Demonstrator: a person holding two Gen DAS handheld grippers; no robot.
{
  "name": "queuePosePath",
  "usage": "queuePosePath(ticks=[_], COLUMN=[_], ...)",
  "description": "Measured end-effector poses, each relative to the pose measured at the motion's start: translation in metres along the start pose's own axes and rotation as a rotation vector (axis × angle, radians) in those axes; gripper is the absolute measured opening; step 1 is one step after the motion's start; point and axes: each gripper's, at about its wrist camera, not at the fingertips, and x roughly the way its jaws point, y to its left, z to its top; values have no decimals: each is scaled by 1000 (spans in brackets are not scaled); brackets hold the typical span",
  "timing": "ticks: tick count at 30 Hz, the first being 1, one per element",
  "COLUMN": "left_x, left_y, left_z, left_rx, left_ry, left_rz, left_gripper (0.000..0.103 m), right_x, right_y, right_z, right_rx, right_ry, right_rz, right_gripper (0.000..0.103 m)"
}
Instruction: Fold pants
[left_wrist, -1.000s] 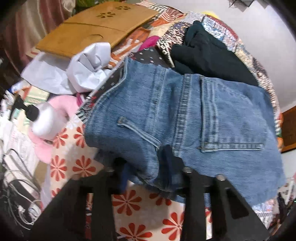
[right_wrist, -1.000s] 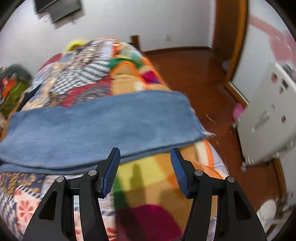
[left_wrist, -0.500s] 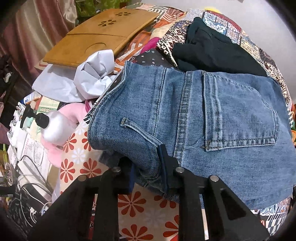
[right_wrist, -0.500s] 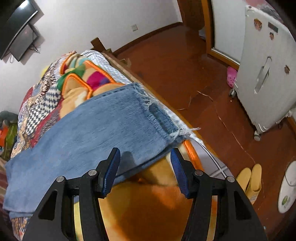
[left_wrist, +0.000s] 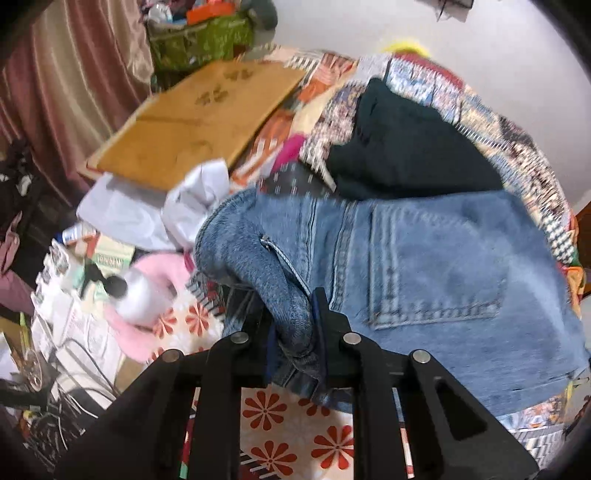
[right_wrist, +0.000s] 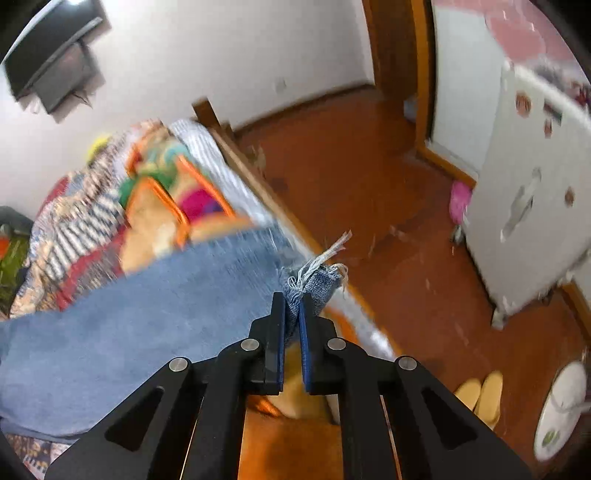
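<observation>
Blue denim jeans (left_wrist: 424, 266) lie on a patchwork bed cover, back pocket up. My left gripper (left_wrist: 293, 314) is shut on the bunched waistband, which is lifted a little. In the right wrist view the jeans leg (right_wrist: 129, 332) stretches left across the bed. My right gripper (right_wrist: 291, 306) is shut on the frayed hem corner (right_wrist: 317, 280) at the bed's edge.
A dark garment (left_wrist: 402, 147) lies beyond the jeans. A wooden board (left_wrist: 192, 122), white cloth (left_wrist: 199, 195) and a white bottle (left_wrist: 136, 295) sit to the left. The bed edge (right_wrist: 258, 192) drops to a red floor with a white fridge (right_wrist: 524, 184) and slippers (right_wrist: 480, 395).
Both grippers have closed on the jeans: the left on the waistband, the right on the frayed hem. The waistband has bunched and risen.
</observation>
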Motion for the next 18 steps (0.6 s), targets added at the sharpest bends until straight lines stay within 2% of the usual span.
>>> queuePosePath(ticks=[5,8,11,16,18], left_x=[-28,-21,6,58,61], left_y=[1,8,18,19,11], left_z=[9,0,-16,-44,-48], left_rx=[7,-10,-30,-37,4], left_ry=[-59,-30,44,178,172], left_rz=[-7,-10,4,-30,-3], left_gripper=[16,16,16,18,18], right_x=[-33,-39,-23,12,23], right_y=[16,14,13,0,-4], right_z=[38,50,45,19,8], right_rx=[-96,-102,-120,-82,-81], right_ry=[-136,-160,-112,0,48], right_rz=[-27,-36,-55,-74,-84], right_gripper=[5,5,5,5,5])
